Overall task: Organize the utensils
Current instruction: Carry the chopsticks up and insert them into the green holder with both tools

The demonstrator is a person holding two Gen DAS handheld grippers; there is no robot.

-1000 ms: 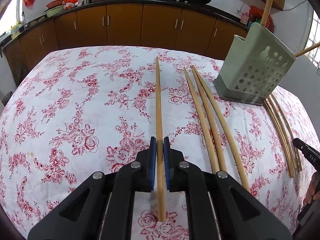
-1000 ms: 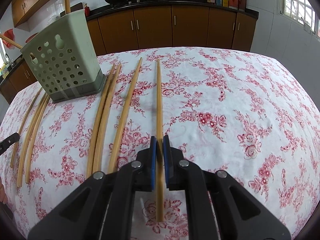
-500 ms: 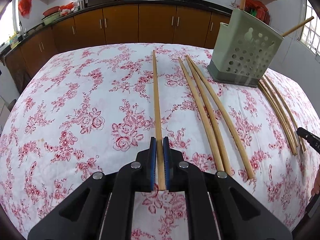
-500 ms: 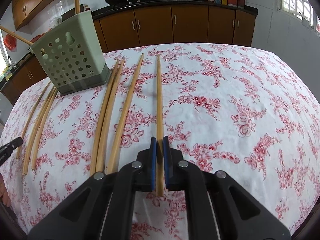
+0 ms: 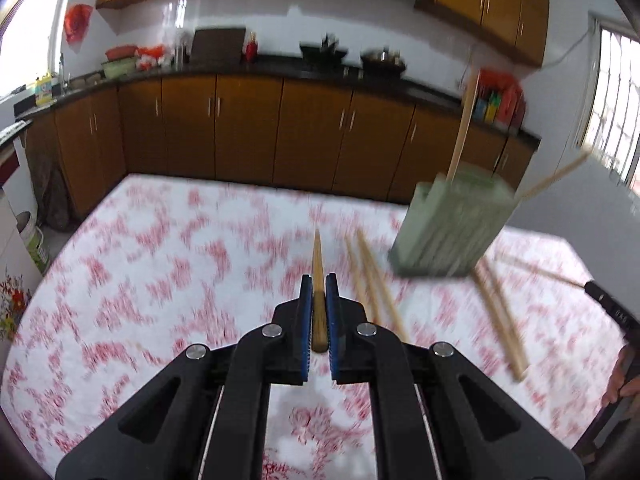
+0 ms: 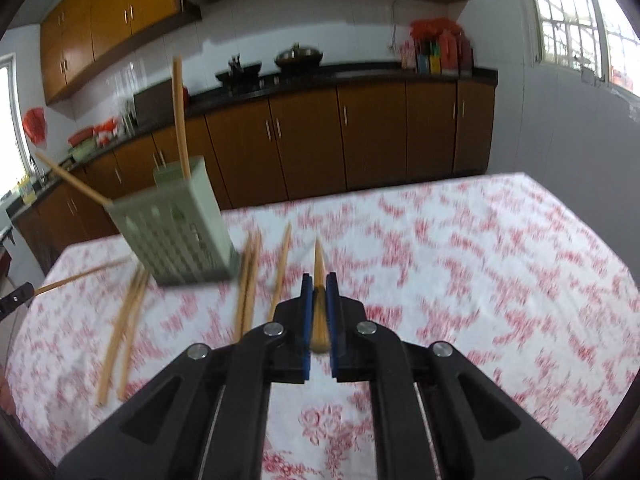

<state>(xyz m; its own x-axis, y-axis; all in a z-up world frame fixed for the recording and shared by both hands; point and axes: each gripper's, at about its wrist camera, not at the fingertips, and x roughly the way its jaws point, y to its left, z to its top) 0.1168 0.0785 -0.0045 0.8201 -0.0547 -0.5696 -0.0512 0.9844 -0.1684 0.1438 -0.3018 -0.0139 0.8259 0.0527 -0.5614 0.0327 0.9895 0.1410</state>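
both tools [image 5: 319, 284] [image 6: 319, 282] raised, chopsticks [image 5: 318, 264] [image 6: 319, 264] lifted

The surface [image 5: 160, 280] wears a white cloth patterned with red roses. The holder [image 6: 180, 220] is pale green; the chopsticks [image 6: 120, 328] are tan. Cabinets [image 5: 240, 128] are brown.

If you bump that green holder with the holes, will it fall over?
Maybe. The green holder is tall on a small base, and two chopsticks lean out high, so it looks tippy. Its holed plastic walls probably make it light.
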